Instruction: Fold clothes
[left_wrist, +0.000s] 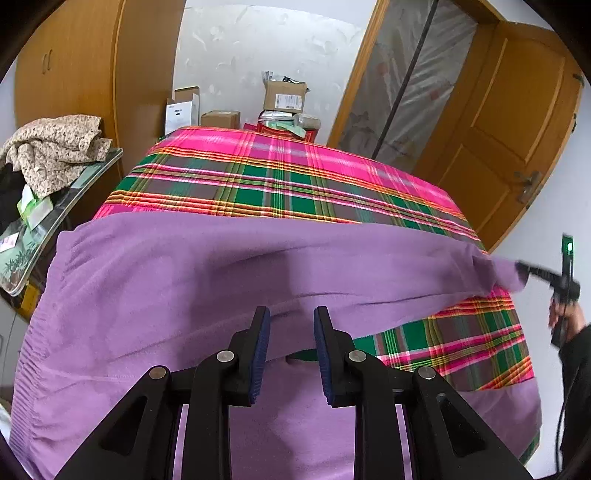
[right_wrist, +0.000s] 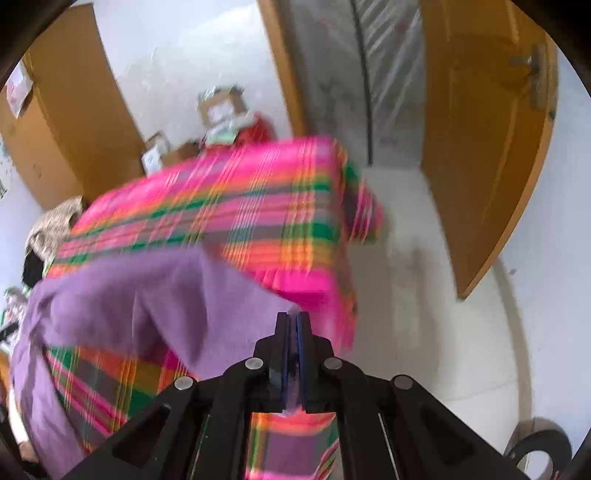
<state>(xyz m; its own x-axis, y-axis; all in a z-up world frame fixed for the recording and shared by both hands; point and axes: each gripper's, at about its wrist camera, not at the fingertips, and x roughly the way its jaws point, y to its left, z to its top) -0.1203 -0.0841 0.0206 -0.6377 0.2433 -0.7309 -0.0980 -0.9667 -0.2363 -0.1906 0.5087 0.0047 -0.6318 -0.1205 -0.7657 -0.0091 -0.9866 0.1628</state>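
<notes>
A purple garment (left_wrist: 184, 266) lies spread across the near half of a table under a pink and green plaid cloth (left_wrist: 258, 177). My left gripper (left_wrist: 291, 312) hovers just over the garment's near part, open, with nothing between its blue pads. At the right edge of this view a hand holds my right gripper (left_wrist: 524, 271), which pulls a stretched end of the garment out past the table's side. The right wrist view is motion-blurred. There my right gripper (right_wrist: 293, 319) is shut, with purple fabric pinched between its pads, and the garment (right_wrist: 147, 295) trails off to the left.
Several cardboard boxes (left_wrist: 284, 96) stand beyond the table's far end. A floral cloth pile (left_wrist: 55, 147) rests on a glass side table (left_wrist: 74, 192) at the left. A wooden door (right_wrist: 480, 147) stands ajar at the right, beside white floor (right_wrist: 424, 295).
</notes>
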